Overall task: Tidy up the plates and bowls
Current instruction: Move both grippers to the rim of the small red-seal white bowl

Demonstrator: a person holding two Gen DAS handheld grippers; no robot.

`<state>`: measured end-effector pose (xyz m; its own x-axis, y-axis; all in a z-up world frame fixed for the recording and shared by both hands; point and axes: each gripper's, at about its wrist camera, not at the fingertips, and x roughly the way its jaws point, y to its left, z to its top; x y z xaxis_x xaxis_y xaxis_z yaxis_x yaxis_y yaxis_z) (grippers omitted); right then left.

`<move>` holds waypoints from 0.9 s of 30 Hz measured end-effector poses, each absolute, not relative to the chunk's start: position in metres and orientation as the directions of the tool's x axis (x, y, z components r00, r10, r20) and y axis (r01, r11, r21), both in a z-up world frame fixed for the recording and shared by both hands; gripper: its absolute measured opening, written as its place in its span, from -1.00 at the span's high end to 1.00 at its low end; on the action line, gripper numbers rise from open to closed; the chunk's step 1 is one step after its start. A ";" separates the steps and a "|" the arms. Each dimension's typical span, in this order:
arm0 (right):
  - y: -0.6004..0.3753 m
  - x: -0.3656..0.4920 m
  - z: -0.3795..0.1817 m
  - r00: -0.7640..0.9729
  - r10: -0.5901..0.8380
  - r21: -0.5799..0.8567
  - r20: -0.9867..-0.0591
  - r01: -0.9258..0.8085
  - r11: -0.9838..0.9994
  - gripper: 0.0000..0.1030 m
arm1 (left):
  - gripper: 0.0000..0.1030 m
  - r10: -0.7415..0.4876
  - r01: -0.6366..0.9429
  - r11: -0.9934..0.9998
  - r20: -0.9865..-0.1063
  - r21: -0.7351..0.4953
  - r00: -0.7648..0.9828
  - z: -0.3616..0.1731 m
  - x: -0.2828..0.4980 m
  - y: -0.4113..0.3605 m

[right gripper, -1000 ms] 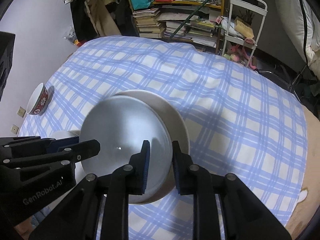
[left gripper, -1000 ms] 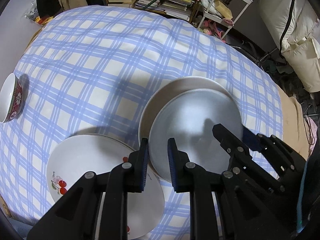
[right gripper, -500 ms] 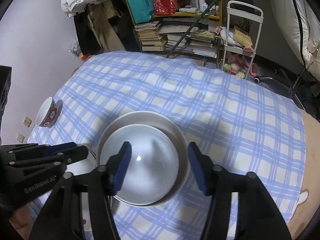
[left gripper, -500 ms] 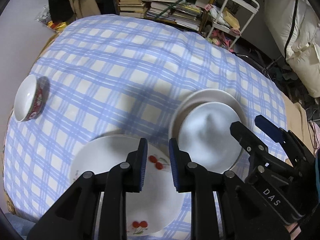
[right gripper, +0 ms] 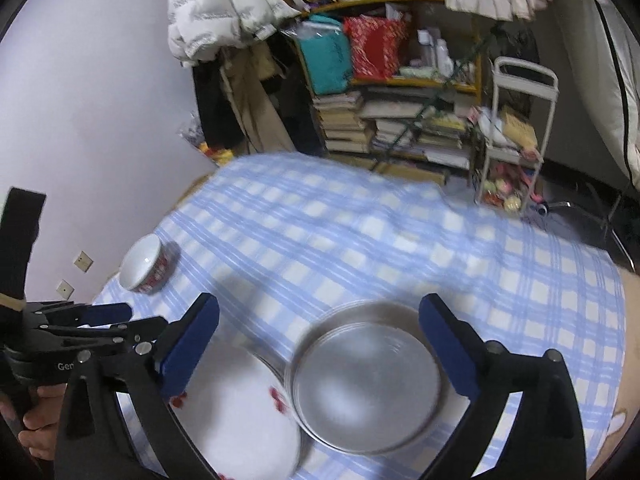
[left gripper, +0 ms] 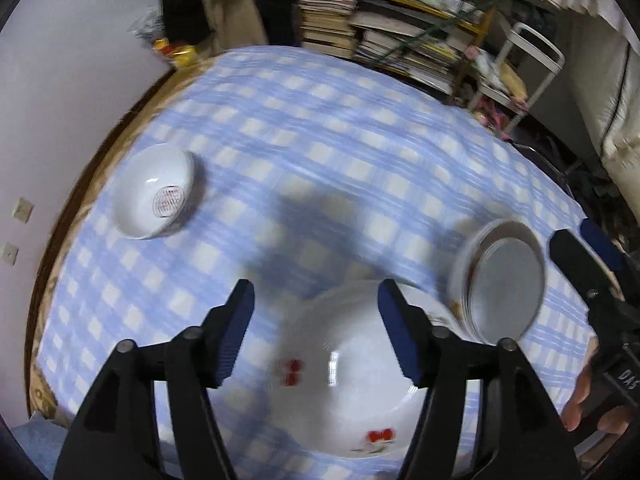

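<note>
Blurred cherry plate [left gripper: 344, 364] partly hidden behind left gripper [left gripper: 316, 334], both grippers' jaws opening, empty, right gripper [right gripper: 320, 346].

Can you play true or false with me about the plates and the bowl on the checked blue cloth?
1. The metal plate sits on top of another plate. True.
2. The small bowl is stacked on the metal plate. False: it stands by itself near the far left edge of the tablecloth.
3. The right gripper is squeezing the metal plate. False: its fingers are opening wide and touch nothing.
4. The white plate has red cherries painted on it. True.
5. The left gripper is carrying the white plate. False: its fingers are opening above it, and the plate lies on the cloth.
</note>
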<state>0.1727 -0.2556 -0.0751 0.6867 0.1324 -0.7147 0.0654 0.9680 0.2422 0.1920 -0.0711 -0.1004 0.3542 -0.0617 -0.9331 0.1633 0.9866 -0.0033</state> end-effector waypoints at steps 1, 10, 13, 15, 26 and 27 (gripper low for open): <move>-0.249 0.175 -0.072 0.691 0.133 0.236 -0.710 0.055 0.970 -1.00 | -0.26 -0.050 0.150 0.989 -0.930 0.006 0.365 -0.099 0.193 -0.062; -0.172 0.208 -0.061 0.703 0.164 0.188 -0.692 -0.044 0.981 -1.00 | -0.44 0.005 0.063 0.997 -0.917 0.033 0.399 -0.096 0.208 0.021; -0.152 0.214 -0.062 0.712 0.168 0.183 -0.681 -0.057 0.982 -1.00 | -0.44 0.021 0.051 0.998 -0.915 0.045 0.403 -0.099 0.214 0.046; -0.138 0.221 -0.065 0.711 0.190 0.196 -0.677 -0.074 0.978 -1.00 | -0.44 -0.006 0.044 0.999 -0.916 0.013 0.402 -0.098 0.218 0.062; -0.084 0.266 -0.087 0.663 0.230 0.200 -0.713 -0.122 0.972 -1.00 | -0.44 0.057 -0.099 0.995 -0.866 0.009 0.497 -0.104 0.249 0.124; -0.081 0.270 -0.089 0.660 0.233 0.201 -0.714 -0.126 0.971 -1.00 | -0.44 0.062 -0.102 0.995 -0.866 0.013 0.496 -0.111 0.254 0.127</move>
